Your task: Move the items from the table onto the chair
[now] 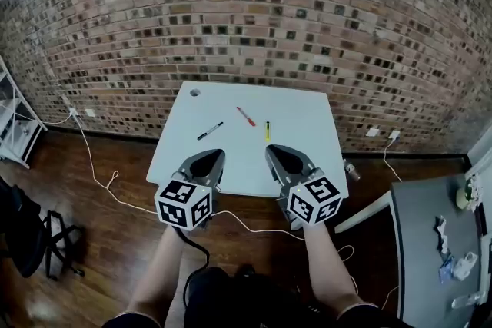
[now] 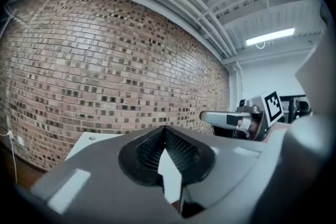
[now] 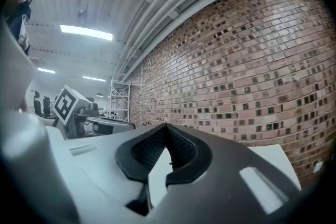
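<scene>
Near the middle of the surface (image 1: 304, 119), the yellow pen (image 1: 267, 131) lies straight ahead of the right hand-held gripper (image 1: 278, 156), its long axis running from near edge to far edge, farther from the left hand-held gripper (image 1: 207, 160); both clenched, empty.

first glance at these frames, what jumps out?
The left hand-held gripper and right hand-held gripper fill the foreground at the near edge of the white table, marker cubes toward the camera, jaws together and empty. Mid-table lie a black pen, a red pen and a yellow pen. A brick wall fills the background.
</scene>
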The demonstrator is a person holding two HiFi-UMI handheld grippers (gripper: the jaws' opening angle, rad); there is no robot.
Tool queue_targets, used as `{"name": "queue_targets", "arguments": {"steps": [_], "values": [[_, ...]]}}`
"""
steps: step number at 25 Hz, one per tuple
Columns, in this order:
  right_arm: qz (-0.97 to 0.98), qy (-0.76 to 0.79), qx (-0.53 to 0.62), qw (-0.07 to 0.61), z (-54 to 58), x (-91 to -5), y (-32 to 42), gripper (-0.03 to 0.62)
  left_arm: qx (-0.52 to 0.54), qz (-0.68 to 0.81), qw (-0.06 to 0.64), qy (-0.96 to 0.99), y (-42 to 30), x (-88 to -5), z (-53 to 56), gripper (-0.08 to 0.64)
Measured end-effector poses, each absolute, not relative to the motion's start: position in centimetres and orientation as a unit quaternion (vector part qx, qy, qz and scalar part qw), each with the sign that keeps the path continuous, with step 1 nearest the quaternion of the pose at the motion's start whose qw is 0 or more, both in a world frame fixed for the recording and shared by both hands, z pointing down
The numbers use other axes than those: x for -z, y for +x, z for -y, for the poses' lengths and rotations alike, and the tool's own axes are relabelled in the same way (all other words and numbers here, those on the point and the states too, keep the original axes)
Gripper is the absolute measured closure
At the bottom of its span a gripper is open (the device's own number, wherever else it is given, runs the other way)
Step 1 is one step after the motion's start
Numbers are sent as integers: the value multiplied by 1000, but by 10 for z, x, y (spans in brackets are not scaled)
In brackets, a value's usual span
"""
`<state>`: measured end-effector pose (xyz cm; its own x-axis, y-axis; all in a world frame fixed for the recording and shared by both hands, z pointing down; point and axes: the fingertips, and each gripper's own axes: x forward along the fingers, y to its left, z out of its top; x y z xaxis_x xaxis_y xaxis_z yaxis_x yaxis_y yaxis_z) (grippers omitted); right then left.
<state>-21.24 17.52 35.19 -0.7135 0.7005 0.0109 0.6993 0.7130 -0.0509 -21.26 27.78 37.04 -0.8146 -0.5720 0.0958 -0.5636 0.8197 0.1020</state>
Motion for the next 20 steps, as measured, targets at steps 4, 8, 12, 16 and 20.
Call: {"name": "queue_targets", "arguments": {"steps": [4,8,12,16,20], "values": [[926,-375,-30,17,-168,-358,-233,591,32,954,76,290,-231,-380,-278,548],[930,-365,-32,28,-165,-366,-254,591,34,953,87,290,-256,-390,-281,548],[936,-349,-24,40,-166,-376,-281,591,39,950,91,297,-287,-397,-284,549],[944,-324,-16,57,-169,-388,-315,591,39,943,97,315,-324,-410,-287,549],[951,-300,-5,72,-180,-394,-347,591,40,937,108,330,-359,-423,-299,549]]}}
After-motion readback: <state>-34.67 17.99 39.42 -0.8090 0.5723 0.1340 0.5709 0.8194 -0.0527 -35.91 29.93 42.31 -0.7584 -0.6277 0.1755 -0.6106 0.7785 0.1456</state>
